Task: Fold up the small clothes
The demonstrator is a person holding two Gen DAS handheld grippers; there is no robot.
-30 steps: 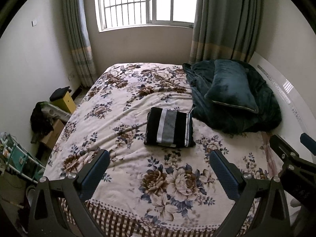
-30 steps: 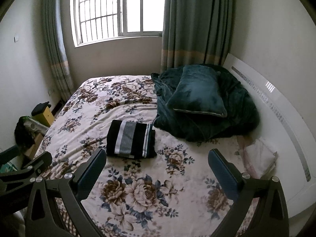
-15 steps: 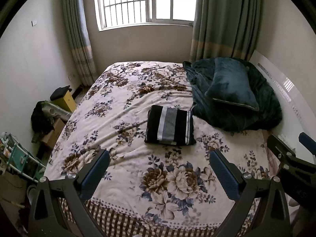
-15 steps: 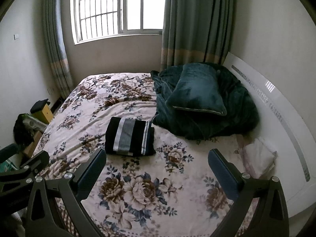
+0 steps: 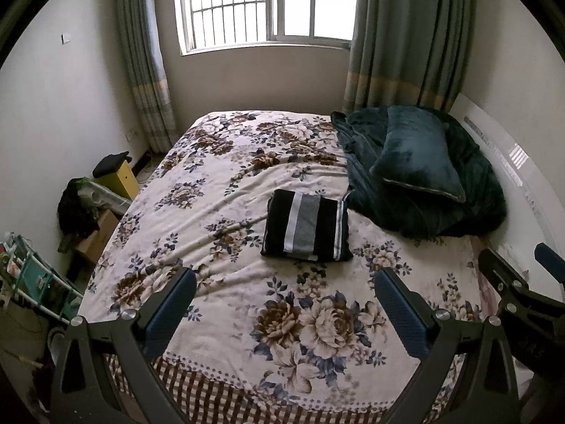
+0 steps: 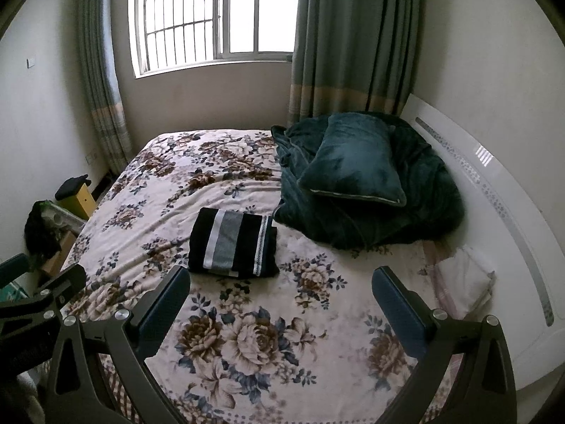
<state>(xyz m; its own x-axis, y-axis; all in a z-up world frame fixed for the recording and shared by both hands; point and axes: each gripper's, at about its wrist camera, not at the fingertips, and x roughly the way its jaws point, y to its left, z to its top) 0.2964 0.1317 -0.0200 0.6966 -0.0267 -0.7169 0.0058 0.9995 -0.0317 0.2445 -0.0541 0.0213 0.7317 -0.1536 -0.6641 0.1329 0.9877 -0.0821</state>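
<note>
So the striped garment (image 5: 306,226) is sitting on the flowered bedspread (image 5: 219,176) as a neat, squared-off bundle, black with a grey band and white stripes showing on top, and it looks pretty much folded already. It lies just beside the edge of the dark green blanket (image 5: 388,183), on the window side of both claws, and nothing is touching it. The green pillow (image 5: 416,162) rests on top of that blanket, farther from the garment. The left gripper (image 5: 284,300) is spread wide with nothing between its blue pads, hanging over the bedspread on the near side of the garment and well apart from it. Same story for the right gripper (image 6: 280,300): wide open, empty, over the big flower print short of the garment. Each one peeks into the other's view at the frame edge, so they sit side by side. Judging from how tidy that bundle is, the folding on this piece seems done, and there's no other loose small garment visible on the bedspread. There's a pale folded thing (image 6: 462,279) against the white headboard (image 6: 494,183), past the blanket from the garment, but it's hard to tell what it is. What's left, if anything, can't be told from here.
</note>
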